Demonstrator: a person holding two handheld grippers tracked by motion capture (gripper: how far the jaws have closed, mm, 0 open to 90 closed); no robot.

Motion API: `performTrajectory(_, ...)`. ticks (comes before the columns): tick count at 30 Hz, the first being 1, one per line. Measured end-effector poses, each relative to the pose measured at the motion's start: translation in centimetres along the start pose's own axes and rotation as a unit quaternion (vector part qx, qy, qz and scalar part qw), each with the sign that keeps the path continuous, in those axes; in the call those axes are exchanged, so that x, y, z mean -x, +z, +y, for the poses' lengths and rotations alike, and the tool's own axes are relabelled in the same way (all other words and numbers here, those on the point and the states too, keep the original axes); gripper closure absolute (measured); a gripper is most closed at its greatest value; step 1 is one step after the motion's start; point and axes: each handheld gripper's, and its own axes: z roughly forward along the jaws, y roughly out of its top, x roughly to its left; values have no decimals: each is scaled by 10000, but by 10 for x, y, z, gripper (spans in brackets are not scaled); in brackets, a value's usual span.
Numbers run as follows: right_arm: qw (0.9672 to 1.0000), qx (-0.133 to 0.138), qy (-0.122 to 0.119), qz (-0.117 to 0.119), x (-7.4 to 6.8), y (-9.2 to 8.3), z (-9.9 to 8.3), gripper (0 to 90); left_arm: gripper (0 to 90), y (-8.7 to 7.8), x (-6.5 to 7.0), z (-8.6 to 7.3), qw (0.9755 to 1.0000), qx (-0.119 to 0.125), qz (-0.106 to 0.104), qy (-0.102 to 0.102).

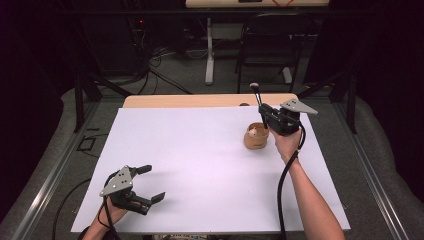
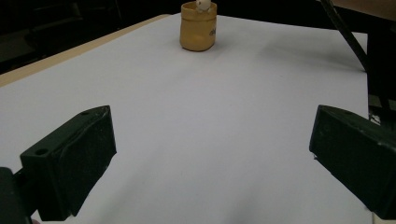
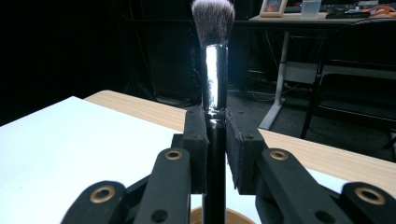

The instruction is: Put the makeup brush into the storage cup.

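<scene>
The right gripper (image 1: 263, 116) clamps a makeup brush (image 3: 215, 79) upright, bristles up, just above the tan cup (image 1: 255, 136) on the desk (image 1: 200, 160), probably to stand it inside. The left gripper (image 1: 147, 182) rests wide open, well apart.
</scene>
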Motion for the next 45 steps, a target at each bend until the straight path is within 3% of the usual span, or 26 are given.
performTrajectory(13, 9999, -71, 43, 107, 2, 16, -10, 790, 4, 0, 0, 0, 10000, 0, -14, 12)
performTrajectory(45, 9994, -273, 117, 178, 15, 30, -36, 790, 4, 0, 1, 0, 10000, -14, -40, 8)
